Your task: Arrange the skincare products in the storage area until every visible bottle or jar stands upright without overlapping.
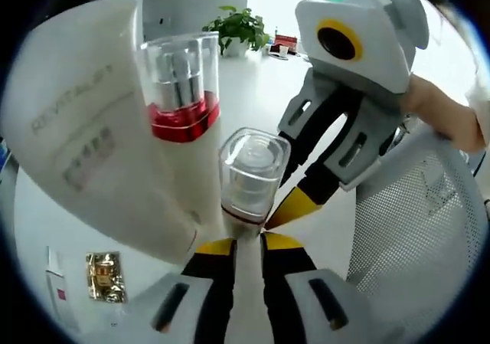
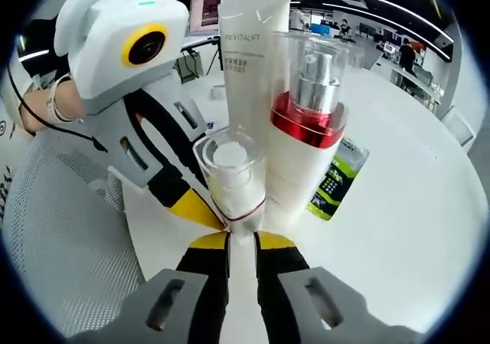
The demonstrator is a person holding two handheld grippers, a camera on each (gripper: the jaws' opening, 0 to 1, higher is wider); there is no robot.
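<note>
Here two tongs (image 1: 246, 240) (image 2: 243, 240) grip one small bottle (image 1: 249, 177); two bottles (image 2: 306, 122) (image 2: 249, 60) stand behind.

White table (image 2: 398, 206) bears standing bottles; green sachet (image 2: 337, 177); gold packet (image 1: 106, 276).

White tube (image 2: 249, 60) reads "REVITALIFT"; smaller print beneath it is illegible

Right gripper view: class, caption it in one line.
Two grippers flank a small clear-capped pump bottle beside taller skincare containers.
</note>
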